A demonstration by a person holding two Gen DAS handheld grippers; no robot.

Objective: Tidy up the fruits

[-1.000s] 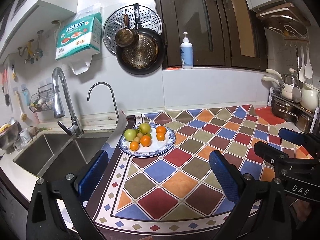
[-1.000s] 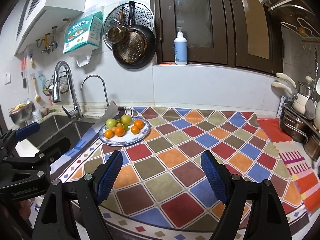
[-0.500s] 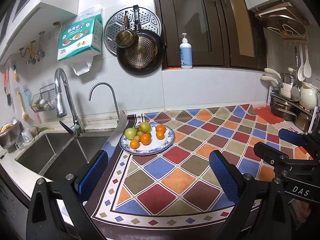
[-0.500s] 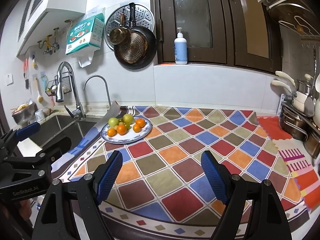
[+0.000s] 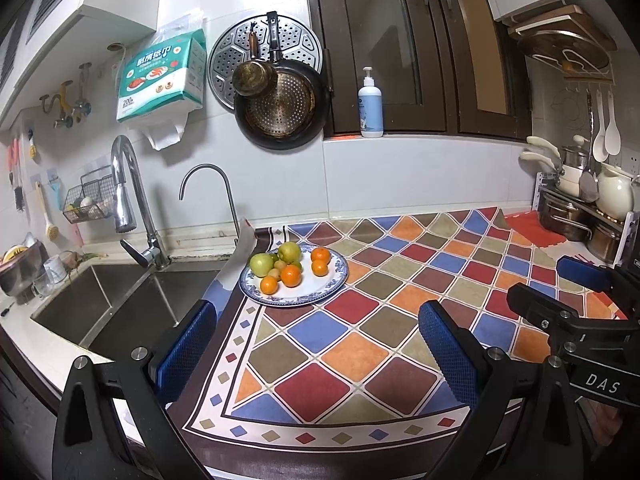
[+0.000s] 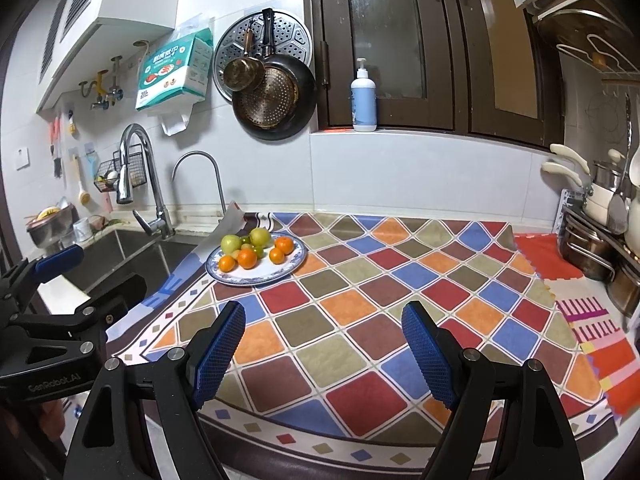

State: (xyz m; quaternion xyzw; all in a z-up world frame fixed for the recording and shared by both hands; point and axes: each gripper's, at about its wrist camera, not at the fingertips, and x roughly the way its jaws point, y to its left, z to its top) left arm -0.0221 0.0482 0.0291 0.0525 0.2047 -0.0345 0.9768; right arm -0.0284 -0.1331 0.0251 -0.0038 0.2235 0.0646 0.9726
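Note:
A blue-rimmed white plate (image 5: 320, 300) (image 6: 256, 280) sits at the left end of the checked mat, close to the sink. On it lie two green apples (image 5: 262, 264) (image 6: 231, 243), several oranges (image 5: 291, 276) (image 6: 247, 258) and a few small greenish fruits. My left gripper (image 5: 318, 312) hovers open over the mat's near edge, short of the plate, with nothing between its blue pads. My right gripper (image 6: 323, 312) is also open and empty, further right over the mat. Each gripper shows at the edge of the other's view: the right gripper (image 5: 536, 280) and the left gripper (image 6: 110, 266).
A steel double sink (image 5: 100, 304) with a tall faucet (image 5: 132, 200) lies left of the plate. A rack of pots and a kettle (image 5: 580, 220) stands at the far right. A striped orange mat (image 6: 600, 340) adjoins the checked mat (image 5: 360, 340).
Both views have drawn back very slightly from the counter. The plate and fruit have not moved, and both grippers stay open.

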